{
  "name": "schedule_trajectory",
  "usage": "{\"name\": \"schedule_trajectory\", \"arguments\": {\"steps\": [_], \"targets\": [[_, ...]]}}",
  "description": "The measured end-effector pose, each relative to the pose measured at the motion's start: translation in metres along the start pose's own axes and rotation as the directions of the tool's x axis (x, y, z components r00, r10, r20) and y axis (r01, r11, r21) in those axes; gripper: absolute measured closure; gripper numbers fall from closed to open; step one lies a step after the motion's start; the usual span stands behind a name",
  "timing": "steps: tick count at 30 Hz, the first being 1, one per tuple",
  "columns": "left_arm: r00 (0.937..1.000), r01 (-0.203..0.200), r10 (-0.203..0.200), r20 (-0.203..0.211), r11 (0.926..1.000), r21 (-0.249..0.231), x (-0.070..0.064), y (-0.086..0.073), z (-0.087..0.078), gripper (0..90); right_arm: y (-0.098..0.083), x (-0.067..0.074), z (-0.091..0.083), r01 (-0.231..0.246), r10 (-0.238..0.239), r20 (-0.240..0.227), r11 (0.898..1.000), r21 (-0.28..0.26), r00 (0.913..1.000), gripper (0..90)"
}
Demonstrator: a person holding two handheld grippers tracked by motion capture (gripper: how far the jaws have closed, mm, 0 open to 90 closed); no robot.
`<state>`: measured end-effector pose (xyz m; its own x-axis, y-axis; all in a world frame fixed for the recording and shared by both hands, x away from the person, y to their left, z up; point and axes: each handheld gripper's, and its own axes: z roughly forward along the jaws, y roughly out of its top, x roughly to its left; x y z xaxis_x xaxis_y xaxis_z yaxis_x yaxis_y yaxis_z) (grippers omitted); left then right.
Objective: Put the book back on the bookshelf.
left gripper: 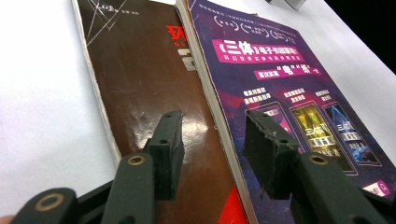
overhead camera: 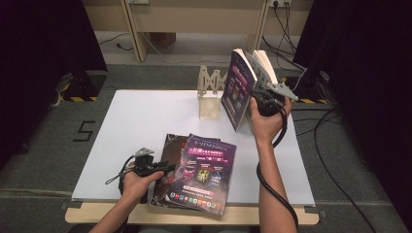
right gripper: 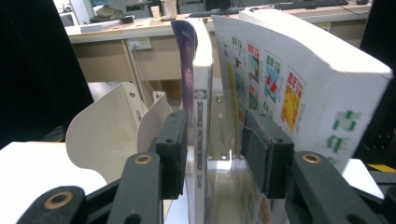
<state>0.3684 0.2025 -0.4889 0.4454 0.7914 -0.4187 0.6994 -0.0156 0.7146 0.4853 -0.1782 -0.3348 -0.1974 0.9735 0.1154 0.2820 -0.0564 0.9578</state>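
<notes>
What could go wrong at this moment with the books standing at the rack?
1. The purple book leans beside the book rack; the right gripper has open jaws around its spine, so it may tip over.
2. The white book behind it also leans and could slide.
3. The left gripper may shift the flat stack's top magazine.

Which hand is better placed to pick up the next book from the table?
Left. The left gripper hovers open beside the purple book on the table. The right gripper is far away at the bookstand.

L gripper (overhead camera: 167,167) low, jaws apart; R gripper (overhead camera: 253,96) raised, jaws apart.
</notes>
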Motion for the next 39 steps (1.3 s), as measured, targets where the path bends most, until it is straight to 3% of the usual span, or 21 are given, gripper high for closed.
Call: {"name": "schedule_trajectory", "arguments": {"steps": [13, 24, 31, 39], "targets": [[0.9999, -0.009, 0.009, 0.012, 1.0000, 0.001, -0.004, 0.003, -0.001, 54.1, -0.007, 0.002, -0.014, -0.002, 0.003, -0.028, 1.000, 0.029, 0.9996, 58.8], [0.9995, -0.017, 0.017, 0.026, 0.9998, 0.008, -0.007, 0.005, 0.002, 53.0, -0.023, 0.002, -0.025, -0.016, 0.020, -0.050, 0.997, 0.079, 0.9985, 57.8], [0.9991, -0.020, 0.019, 0.038, 0.9996, 0.022, -0.010, 0.007, 0.006, 52.2, -0.036, 0.003, -0.030, -0.017, 0.027, -0.069, 0.990, 0.138, 0.9972, 57.4], [0.9993, -0.020, 0.019, 0.034, 0.9987, 0.046, -0.009, 0.009, 0.012, 52.2, -0.054, 0.007, -0.033, -0.014, 0.036, -0.097, 0.976, 0.219, 0.9947, 56.7]]}}
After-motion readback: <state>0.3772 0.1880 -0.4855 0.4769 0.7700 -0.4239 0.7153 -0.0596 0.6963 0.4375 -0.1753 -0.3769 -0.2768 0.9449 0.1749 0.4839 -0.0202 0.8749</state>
